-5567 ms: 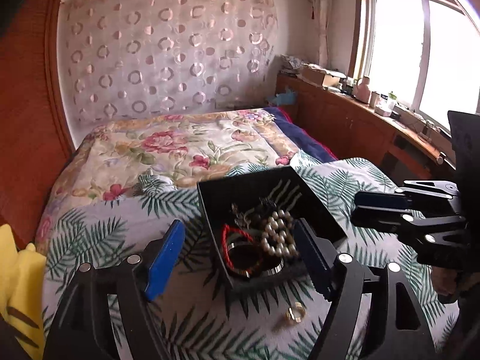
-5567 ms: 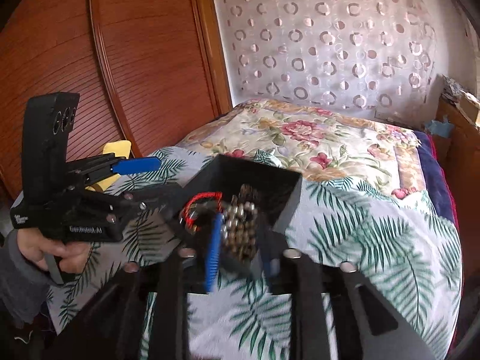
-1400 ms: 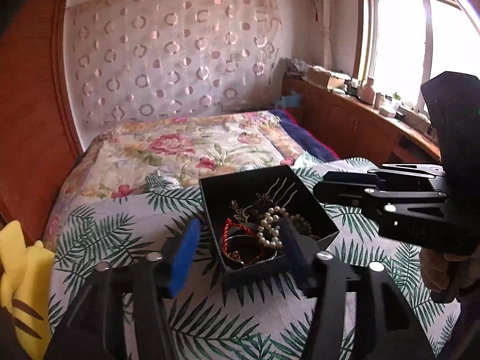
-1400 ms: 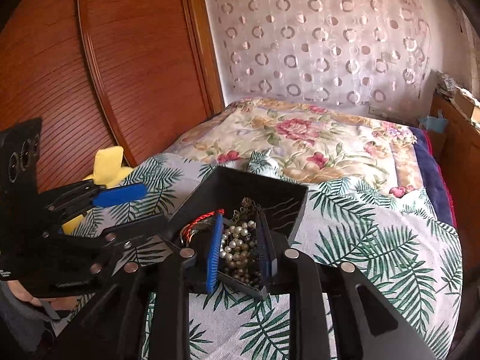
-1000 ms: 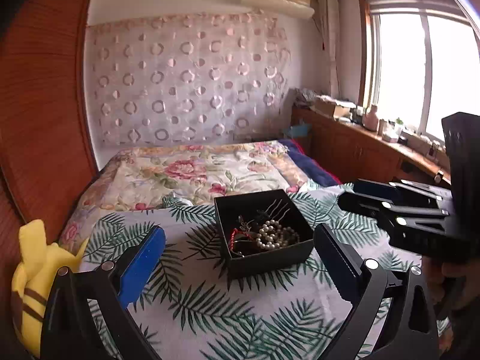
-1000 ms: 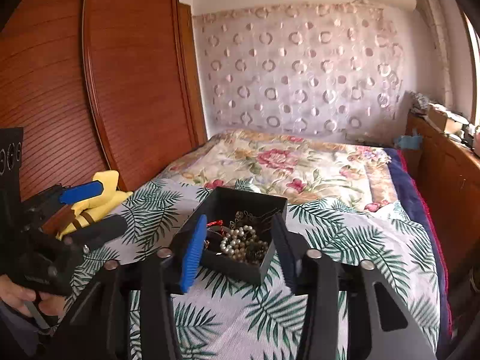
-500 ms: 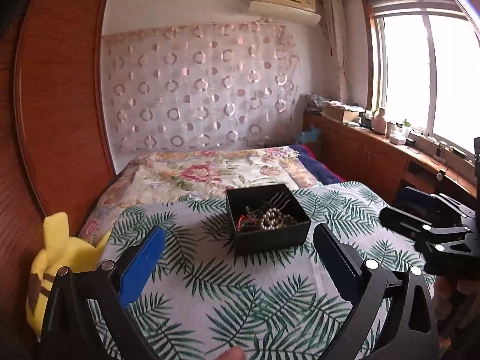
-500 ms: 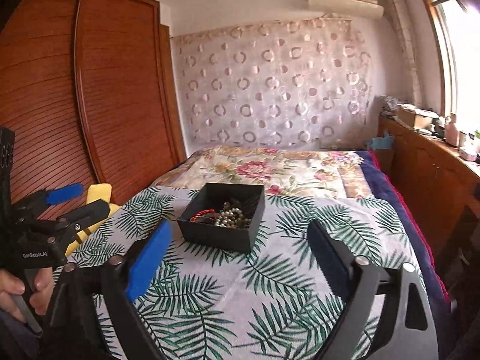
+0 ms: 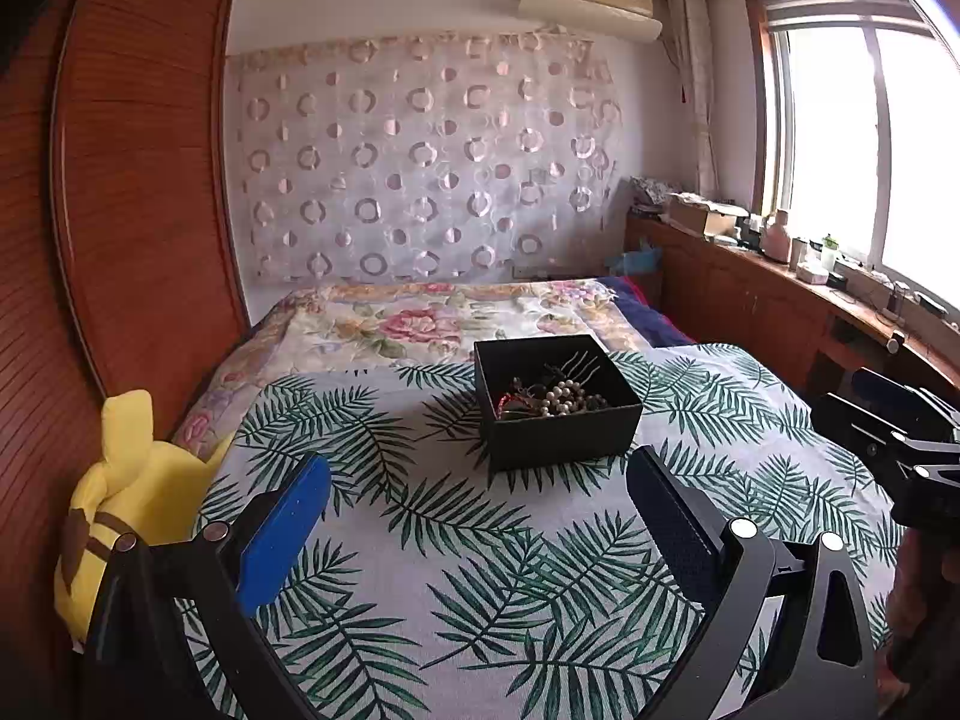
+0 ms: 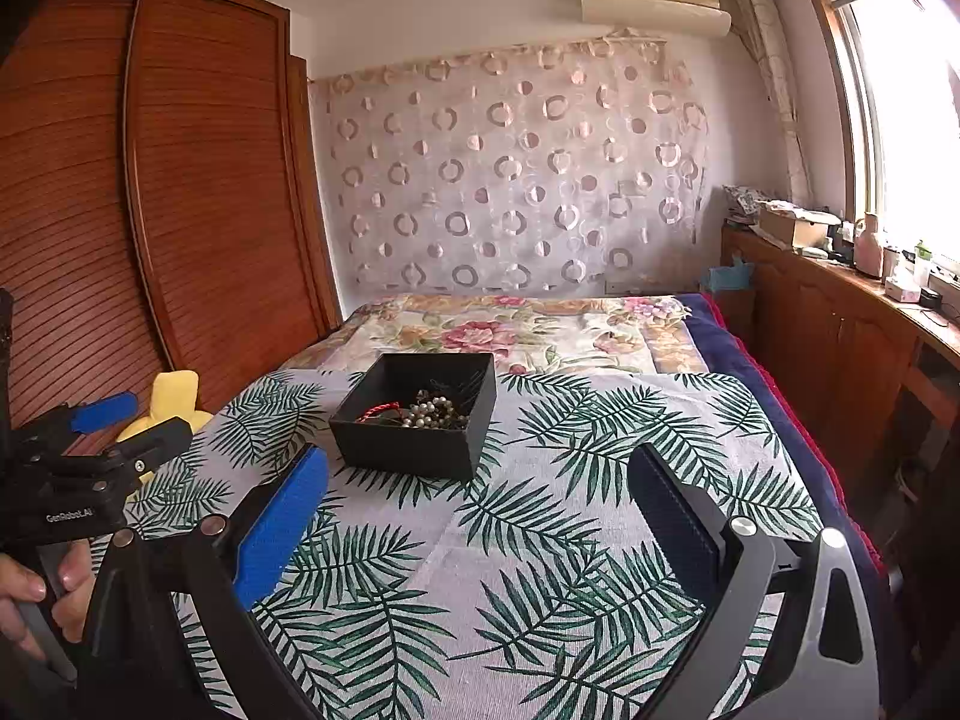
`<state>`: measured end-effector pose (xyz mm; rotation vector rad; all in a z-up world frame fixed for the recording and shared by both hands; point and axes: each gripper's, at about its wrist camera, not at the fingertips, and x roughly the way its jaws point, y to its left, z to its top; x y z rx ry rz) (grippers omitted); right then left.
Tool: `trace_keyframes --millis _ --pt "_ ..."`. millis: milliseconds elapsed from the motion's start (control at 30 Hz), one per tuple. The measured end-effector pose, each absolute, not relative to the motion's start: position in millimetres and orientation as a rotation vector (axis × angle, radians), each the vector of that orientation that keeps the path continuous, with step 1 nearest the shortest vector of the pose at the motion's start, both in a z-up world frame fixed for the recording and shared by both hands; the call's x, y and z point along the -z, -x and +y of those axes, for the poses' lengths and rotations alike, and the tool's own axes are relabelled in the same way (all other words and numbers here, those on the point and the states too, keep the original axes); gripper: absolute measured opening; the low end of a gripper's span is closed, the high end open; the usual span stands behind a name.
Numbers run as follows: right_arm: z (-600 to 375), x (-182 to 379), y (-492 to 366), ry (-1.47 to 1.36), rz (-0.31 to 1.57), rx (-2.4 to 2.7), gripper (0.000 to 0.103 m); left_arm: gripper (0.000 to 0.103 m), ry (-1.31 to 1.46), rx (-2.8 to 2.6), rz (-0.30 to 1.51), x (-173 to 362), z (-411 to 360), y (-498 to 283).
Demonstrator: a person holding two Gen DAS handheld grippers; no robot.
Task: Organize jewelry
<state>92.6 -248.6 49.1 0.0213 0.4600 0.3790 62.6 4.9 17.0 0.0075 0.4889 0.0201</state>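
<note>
A black open box [image 9: 558, 432] stands on the palm-leaf cloth in the left wrist view, and in the right wrist view [image 10: 414, 450]. It holds a pearl strand [image 9: 561, 399], a red cord bracelet [image 10: 378, 411] and dark tangled pieces. My left gripper [image 9: 480, 516] is wide open and empty, well short of the box. My right gripper [image 10: 480, 510] is wide open and empty, also back from the box. The left gripper also shows at the left edge of the right wrist view [image 10: 114, 420].
The palm-leaf cloth [image 9: 480, 570] covers the near part of a bed with a floral quilt [image 9: 420, 324] behind. A yellow plush toy [image 9: 132, 492] lies at the left edge by the wooden wardrobe [image 10: 150, 210]. A wooden counter [image 9: 780, 300] with small items runs under the window on the right.
Both grippers have opened wide and pulled back and up from the box. The right gripper let the pearl strand go into the box. The ring in front of the box is gone from the cloth.
</note>
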Motion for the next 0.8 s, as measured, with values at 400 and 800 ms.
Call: trace_keyframes --millis 400,800 --pt "-245.3 -44.7 -89.2 -0.021 0.455 -0.376 0.101 0.095 -0.008 -0.02 0.488 -16.9 5.9 -61.1" --pt "-246.4 -44.9 -84.8 -0.02 0.447 -0.37 0.101 0.095 -0.009 -0.017 0.477 -24.0 4.6 -57.6"
